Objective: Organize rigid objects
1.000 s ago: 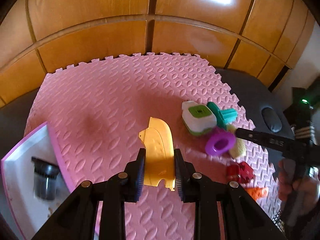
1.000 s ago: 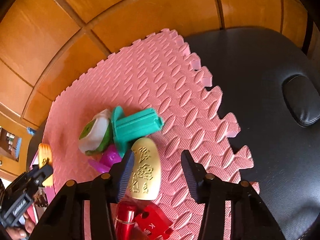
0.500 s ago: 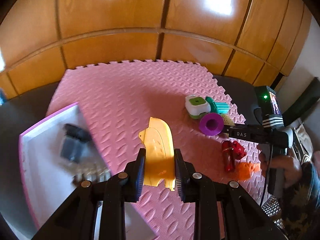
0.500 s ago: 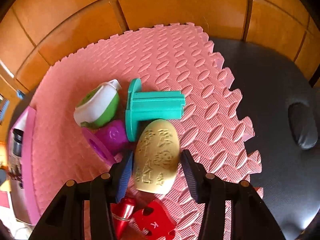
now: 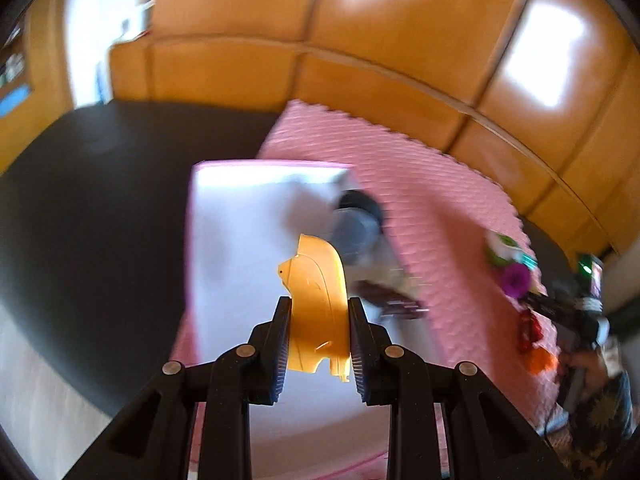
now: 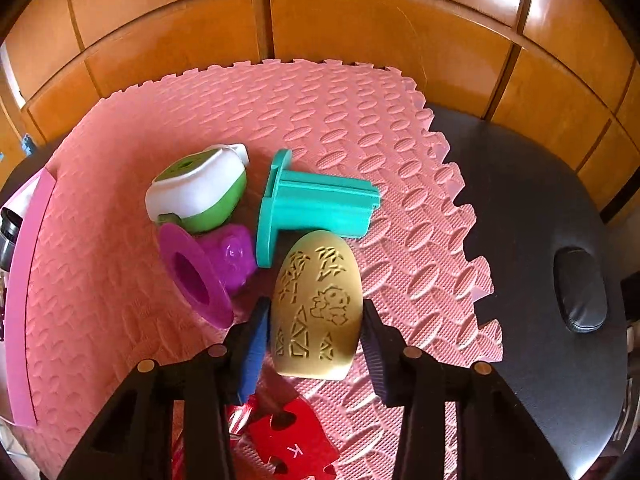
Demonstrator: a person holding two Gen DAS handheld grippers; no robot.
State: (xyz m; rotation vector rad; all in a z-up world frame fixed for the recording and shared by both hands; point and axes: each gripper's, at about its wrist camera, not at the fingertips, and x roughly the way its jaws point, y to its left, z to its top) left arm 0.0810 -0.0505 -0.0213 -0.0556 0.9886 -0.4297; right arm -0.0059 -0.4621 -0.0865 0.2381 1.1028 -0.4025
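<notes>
Your left gripper (image 5: 318, 322) is clamped on a yellow plastic piece (image 5: 317, 300), both fingers (image 5: 280, 344) pressed against its sides, and you hold it above the white tray with a pink rim (image 5: 240, 248). That view is blurred, but the tray lies half on the black padded surface (image 5: 100, 200) and half on the pink foam mat (image 5: 432, 216). A dark grey cylinder (image 5: 354, 224) and a dark reddish item (image 5: 390, 298) lie at the tray's right side; the blur hides what they are.

Your right gripper (image 6: 316, 344) has its fingers (image 6: 254, 344) spread to either side of a tan egg-shaped piece with carved figures (image 6: 316, 308). The left finger sits just beside the egg with a thin gap showing; at the right finger you cannot tell whether there is contact. The egg rests on the mat. Just beyond it lies a teal flanged piece (image 6: 316, 208) on its side, with a white and green toy (image 6: 200, 196) to its left and a purple flanged piece (image 6: 208, 272) below that, all close together. A red puzzle-shaped piece marked K (image 6: 296, 446) lies under your fingers.

The mat has an interlocking toothed edge and an oval embossed pattern; it covers part of the black upholstery, which has an oval padded recess (image 6: 580, 292) at the right. Orange-brown wooden panelling (image 6: 360, 32) backs the whole scene, catching bright reflections.
</notes>
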